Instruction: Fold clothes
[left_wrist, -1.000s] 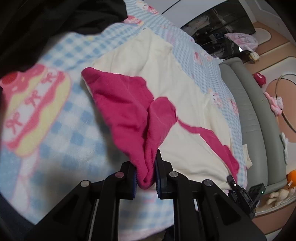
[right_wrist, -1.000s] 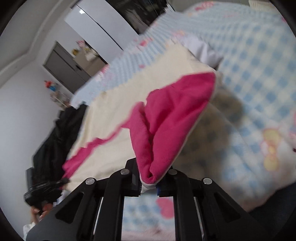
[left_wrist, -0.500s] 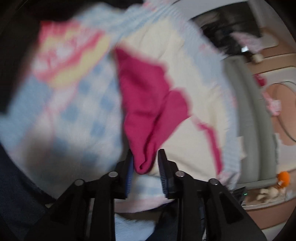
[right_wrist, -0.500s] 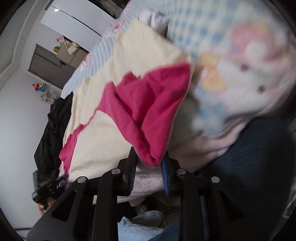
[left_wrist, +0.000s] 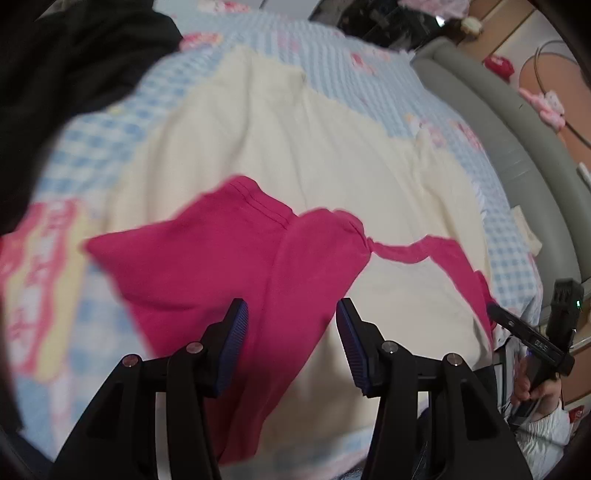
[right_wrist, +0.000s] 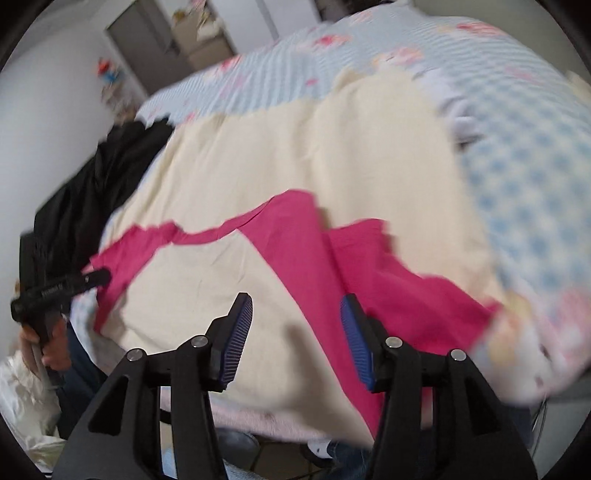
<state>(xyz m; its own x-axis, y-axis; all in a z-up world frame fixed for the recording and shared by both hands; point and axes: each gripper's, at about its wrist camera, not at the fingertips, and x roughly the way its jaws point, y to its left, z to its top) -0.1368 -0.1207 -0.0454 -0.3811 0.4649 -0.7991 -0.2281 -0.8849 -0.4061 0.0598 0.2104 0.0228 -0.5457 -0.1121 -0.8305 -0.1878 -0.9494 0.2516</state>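
While the cream shirt (left_wrist: 295, 147) with the hot-pink sleeves and collar lies spread on the blue checked blanket (left_wrist: 92, 147), both claws sit wide open with nothing pinched between them. The left claw (left_wrist: 290, 325) hangs over one pink sleeve (left_wrist: 221, 266), which fans out toward 9 o'clock and drapes off the near edge of the bed at 6 (its fingers are apart from the cloth as far as I can tell, the view's a bit blurry). From the right wrist camera, the right claw (right_wrist: 295, 325) hovers above the other pink sleeve (right_wrist: 388, 280), which runs out to 4 o'clock, with the shirt's cream body (right_wrist: 295, 155) stretching up to 12. A thin pink collar line (right_wrist: 207, 232) curves off toward 9.

Further out: a pile of black clothes (right_wrist: 92, 192) at 9 to 10 o'clock in the right view, and a grey padded bed rail (left_wrist: 509, 122) at 2 o'clock in the left view. A hand (right_wrist: 51, 339) grips the left claw's handle at 8 o'clock.
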